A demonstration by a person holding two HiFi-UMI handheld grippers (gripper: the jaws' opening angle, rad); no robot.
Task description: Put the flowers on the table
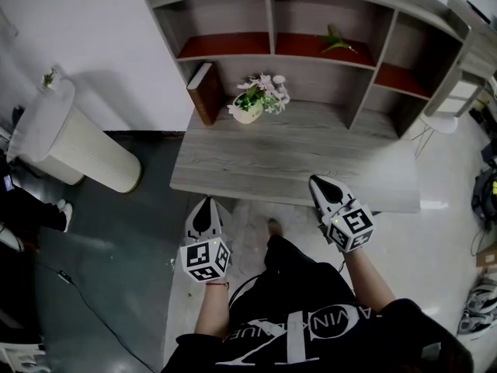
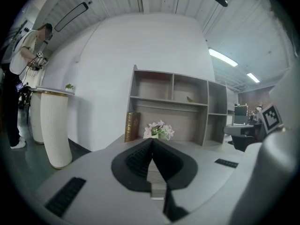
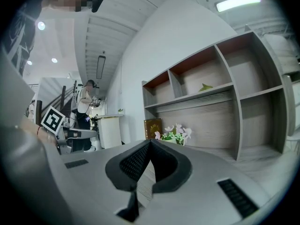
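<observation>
Grey wood is filling the middle of the head view: we are looking steeply down on a table (image 1: pixel 295 169) with a shelf unit (image 1: pixel 357 68) rising along its far edge against a white wall (image 1: pixel 93 29). Dark floor (image 1: pixel 101 247) is running off toward 9 o'clock and is turning pale toward 3 o'clock. A ribbed white pedestal (image 1: pixel 78 150) is standing on that floor at the table's 9 o'clock, well apart from it.

We are seeing the flowers (image 1: pixel 258 98) already on the table, at about 11 o'clock from us, near the back board under the shelves. They are pale pink and white blooms over green leaves, sitting upright in a small white pot (image 1: pixel 247 115). A brown book (image 1: pixel 205 92) is leaning just beside them at their 9 o'clock, and a green leaf (image 1: pixel 335 41) is lying on the shelf at their 1 o'clock.

We are holding the left gripper (image 1: pixel 206 207) off the table's near edge and the right gripper (image 1: pixel 317 182) just over it, both well apart from the flowers, each with its jaws pressed together on nothing.

Blooms are covering much of the pot. The frame is cutting off the shelf unit's 3 o'clock end. A sprig (image 1: pixel 49 77) on the pedestal is too small to make out. The left gripper view is showing a person (image 2: pixel 28 64) at 9 o'clock, partly cut by the edge.
</observation>
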